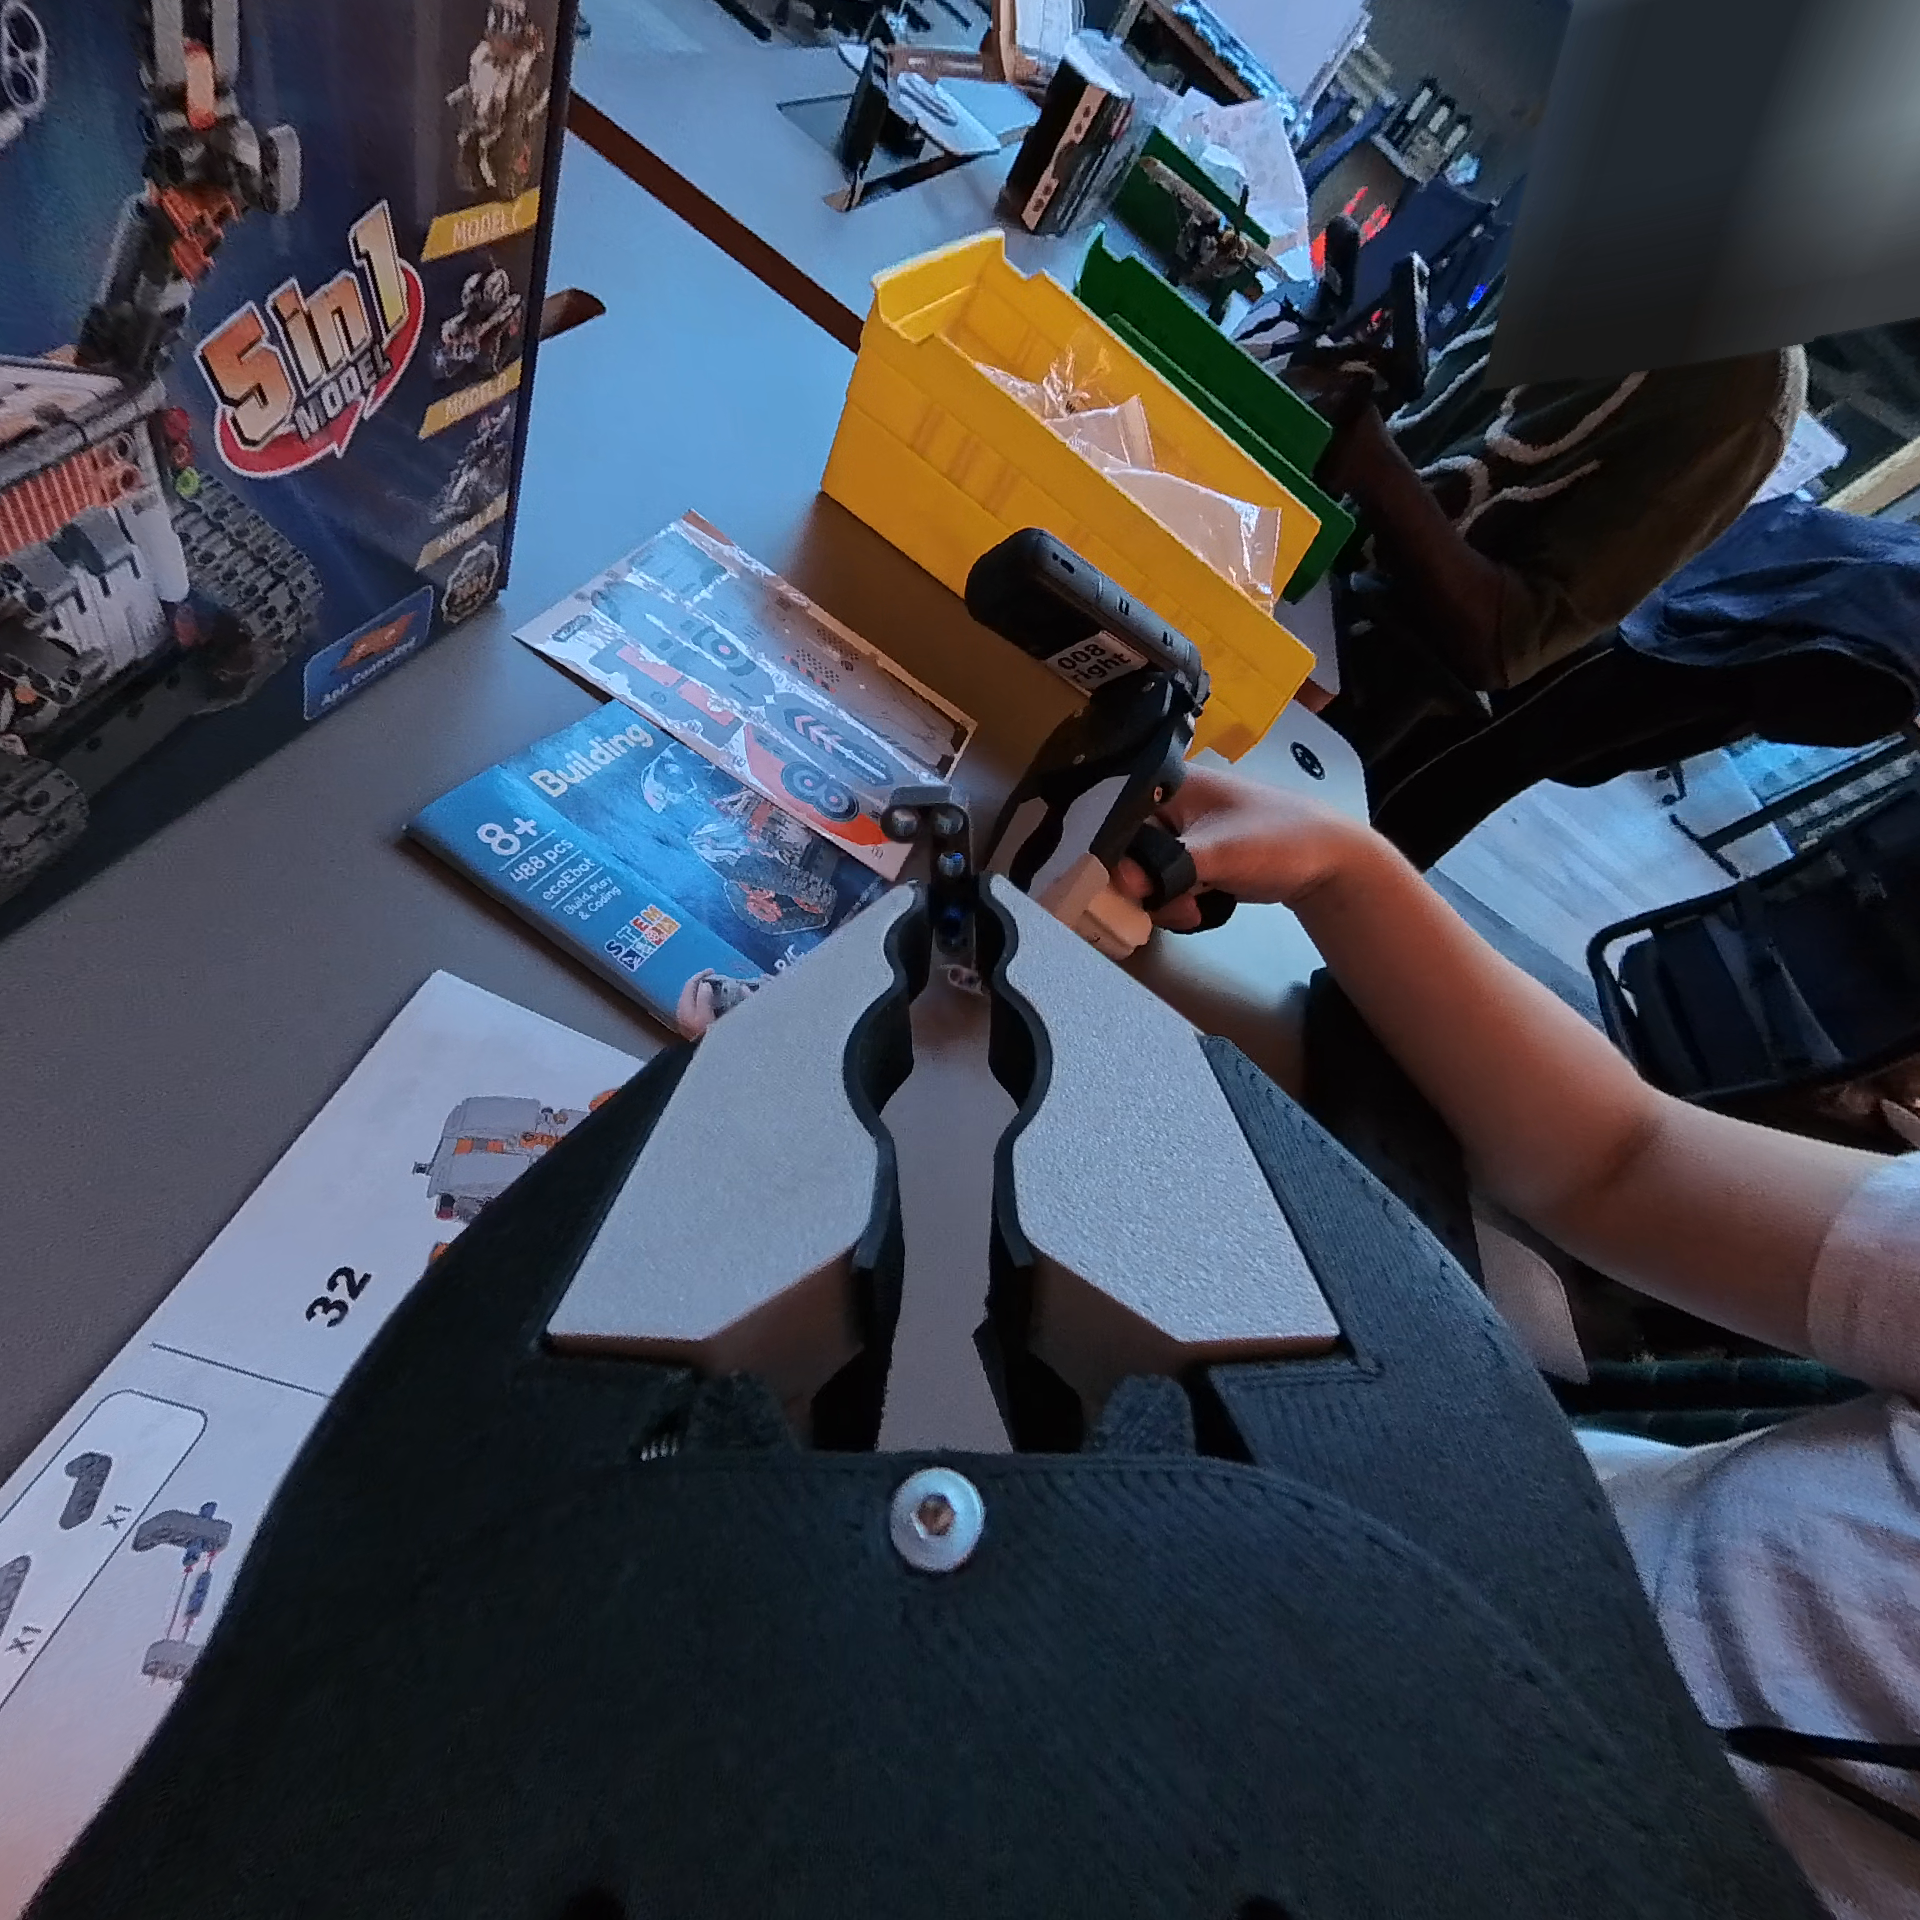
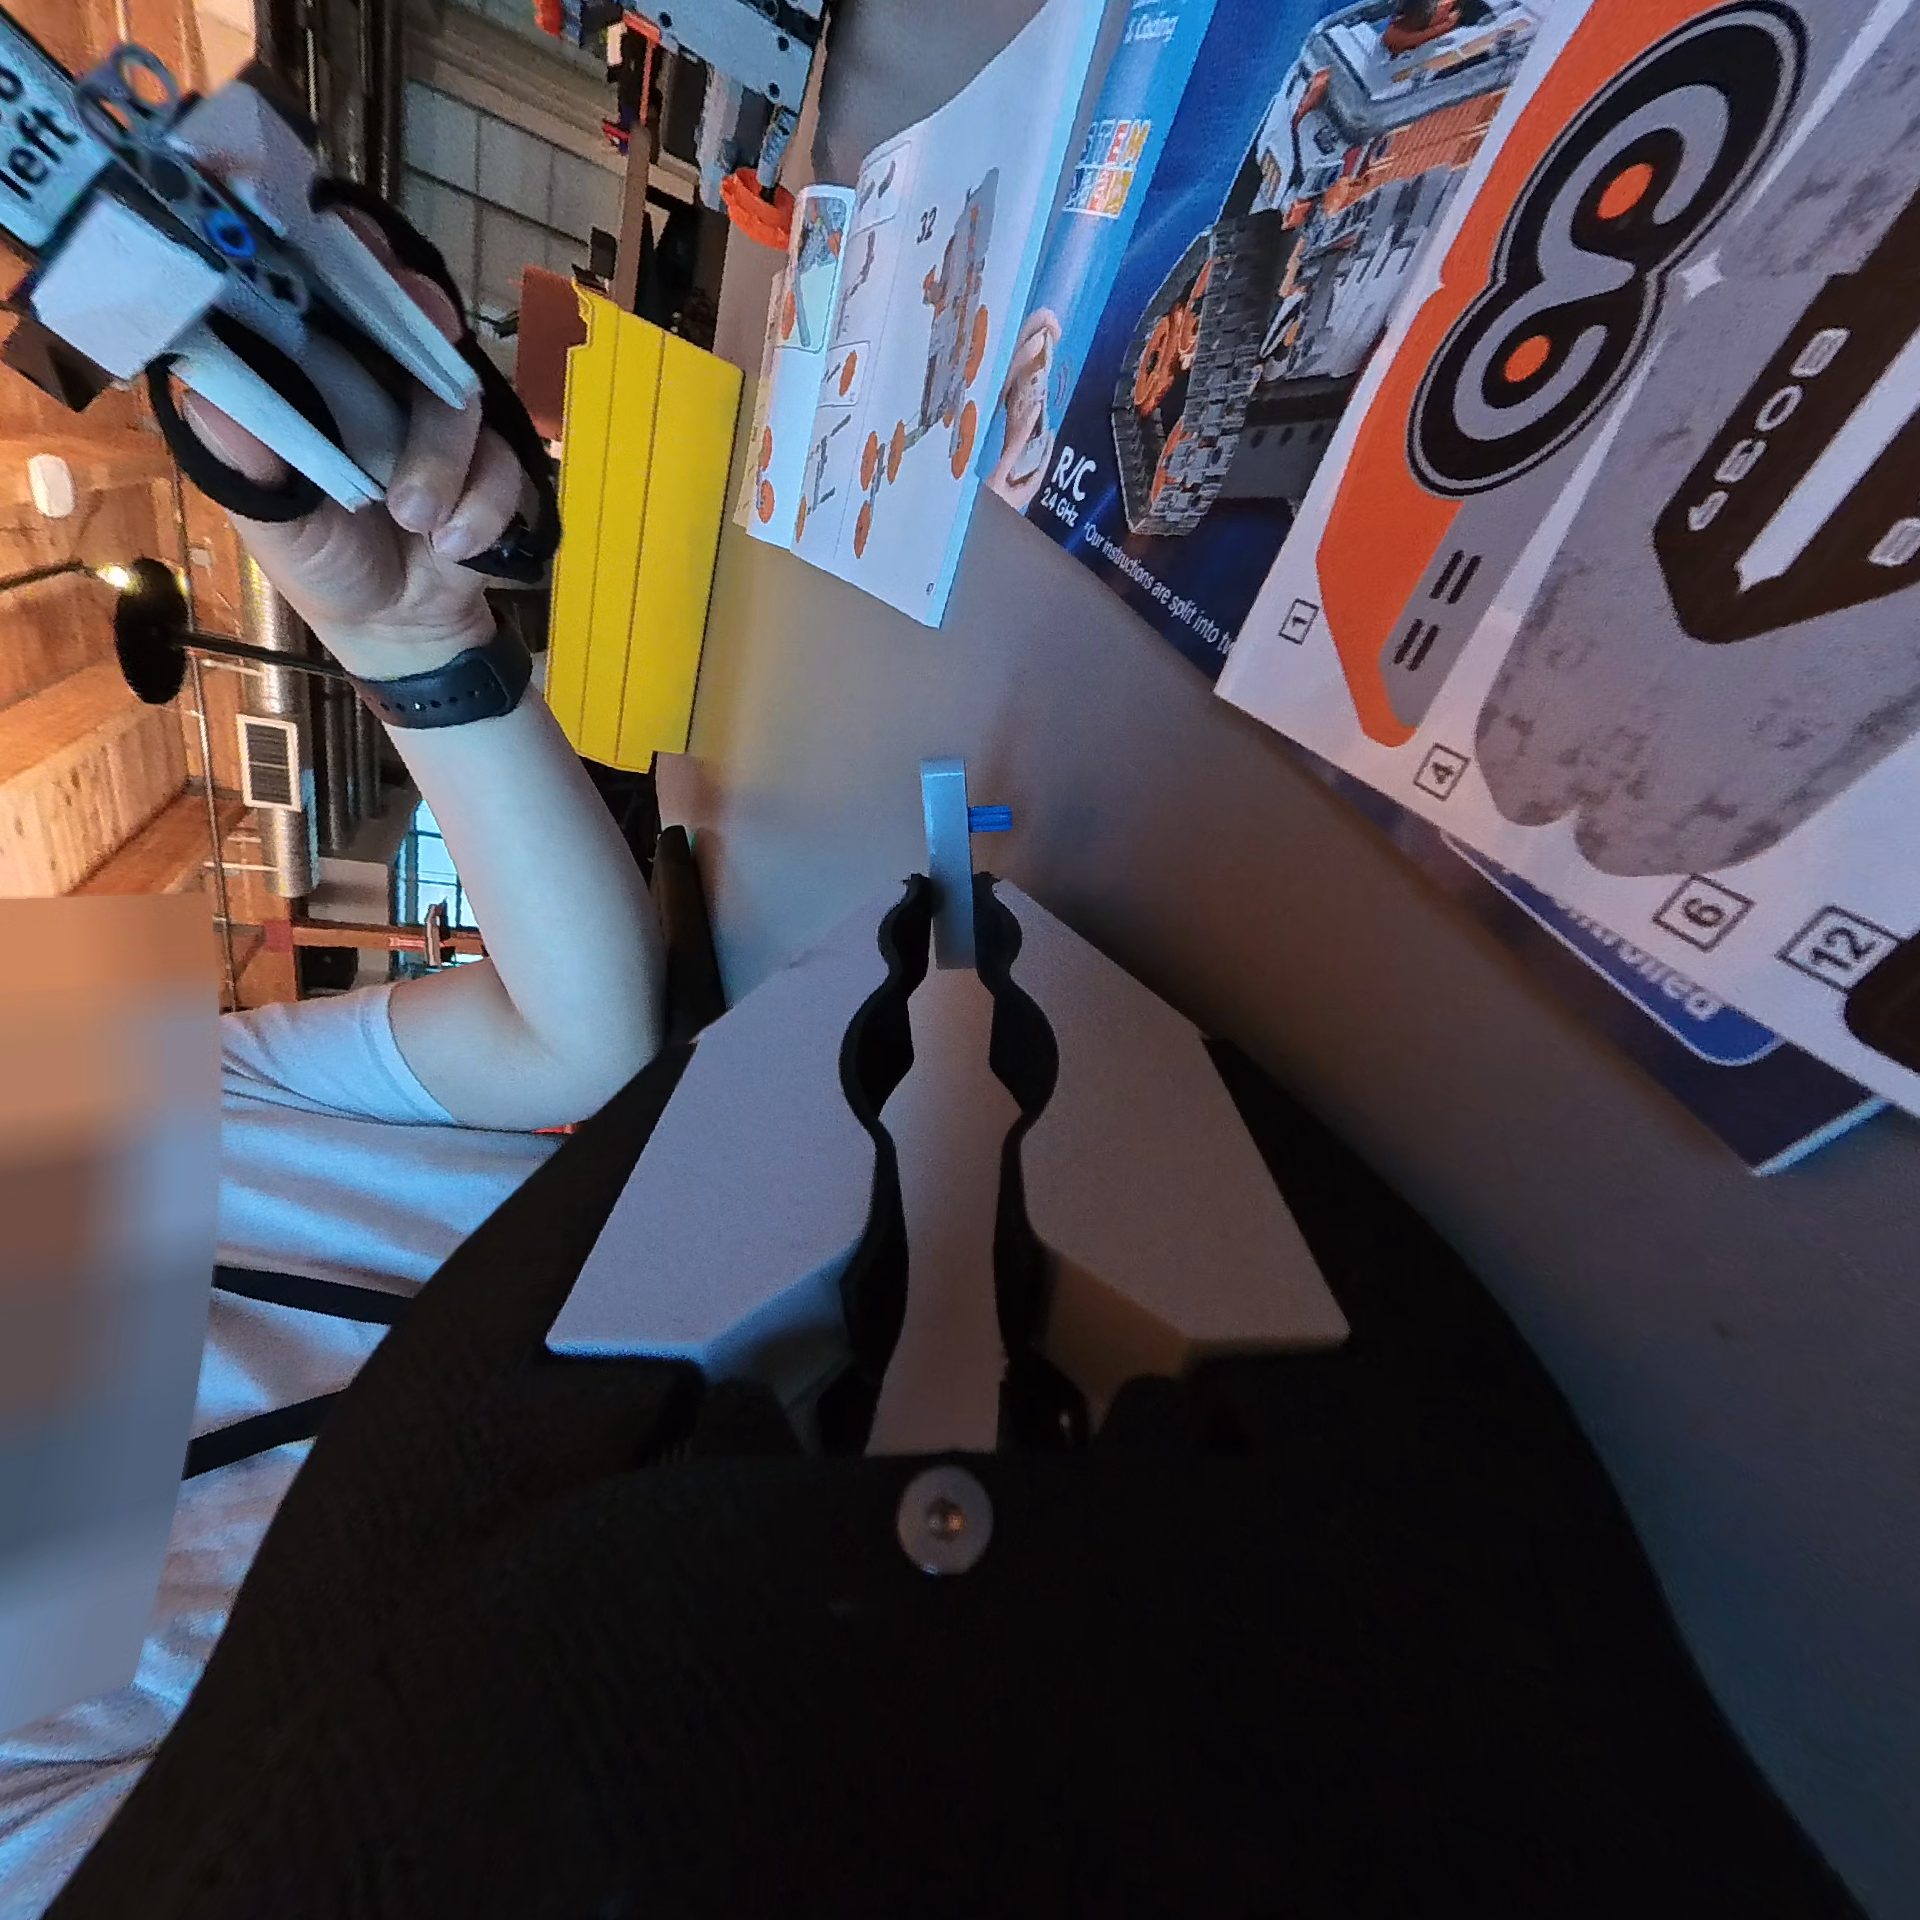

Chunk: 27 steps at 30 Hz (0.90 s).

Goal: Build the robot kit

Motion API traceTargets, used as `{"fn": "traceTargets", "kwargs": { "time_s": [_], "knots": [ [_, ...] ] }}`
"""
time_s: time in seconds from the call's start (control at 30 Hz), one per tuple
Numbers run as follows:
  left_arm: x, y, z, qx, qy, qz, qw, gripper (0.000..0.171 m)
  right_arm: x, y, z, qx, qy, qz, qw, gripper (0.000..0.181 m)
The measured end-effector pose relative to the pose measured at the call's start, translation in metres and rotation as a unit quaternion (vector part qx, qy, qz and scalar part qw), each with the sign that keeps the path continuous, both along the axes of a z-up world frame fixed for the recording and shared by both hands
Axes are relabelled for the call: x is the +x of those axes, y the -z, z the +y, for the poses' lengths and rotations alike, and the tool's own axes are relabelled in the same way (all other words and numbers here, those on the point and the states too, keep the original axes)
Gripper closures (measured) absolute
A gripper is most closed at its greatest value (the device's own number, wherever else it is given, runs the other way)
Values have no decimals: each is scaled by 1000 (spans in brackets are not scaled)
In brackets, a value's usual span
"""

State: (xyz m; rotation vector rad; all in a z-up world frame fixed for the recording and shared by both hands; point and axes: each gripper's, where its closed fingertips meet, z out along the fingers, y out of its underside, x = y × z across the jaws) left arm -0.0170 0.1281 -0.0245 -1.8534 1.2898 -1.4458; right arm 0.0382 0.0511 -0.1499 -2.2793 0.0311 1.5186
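Note:
My left gripper (image 1: 951, 920) is shut on a small dark building-block piece (image 1: 943, 868) with round holes and a blue pin, held above the grey table. The right gripper's body (image 1: 1101, 748) shows just beyond it, held by a hand (image 1: 1247, 847). My right gripper (image 2: 951, 914) is turned on its side and shut on a thin grey flat piece (image 2: 948, 852) with a short blue pin (image 2: 992, 819) sticking out sideways. The left gripper (image 2: 197, 281) shows far at upper left in the right wrist view, held by a hand with a dark wristband (image 2: 447, 686).
A yellow bin (image 1: 1039, 468) with clear bags stands behind, a green bin (image 1: 1205, 364) beyond it. A blue booklet (image 1: 623, 842), a sticker sheet (image 1: 748, 665), an open instruction page (image 1: 312, 1247) and a tall toy box (image 1: 239, 364) lie around on the table. One gripper's finger ends stand about 15 centimeters off the other's.

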Motion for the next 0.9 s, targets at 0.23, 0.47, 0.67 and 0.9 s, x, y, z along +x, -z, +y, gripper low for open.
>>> {"fn": "traceTargets", "kwargs": {
  "time_s": [0.23, 0.47, 0.67, 0.9],
  "knots": [
    [-4, -12, 3, -2, -6, -24, 1000, 167, 0, 0, 0, 0, -3, -3, 1000, 174],
    [-5, -11, 5, -5, -7, -25, 1000, 167, -1, 1, -1, 7, -11, -15, 1000, 174],
    [-6, -15, 5, -3, -9, -31, 999, 167, -2, 0, -1, 13, -15, -17, 1000, 174],
    [-12, -15, 9, -7, -14, -36, 999, 167, -5, -1, -4, 35, -32, -33, 998, 173]
  ]
}}
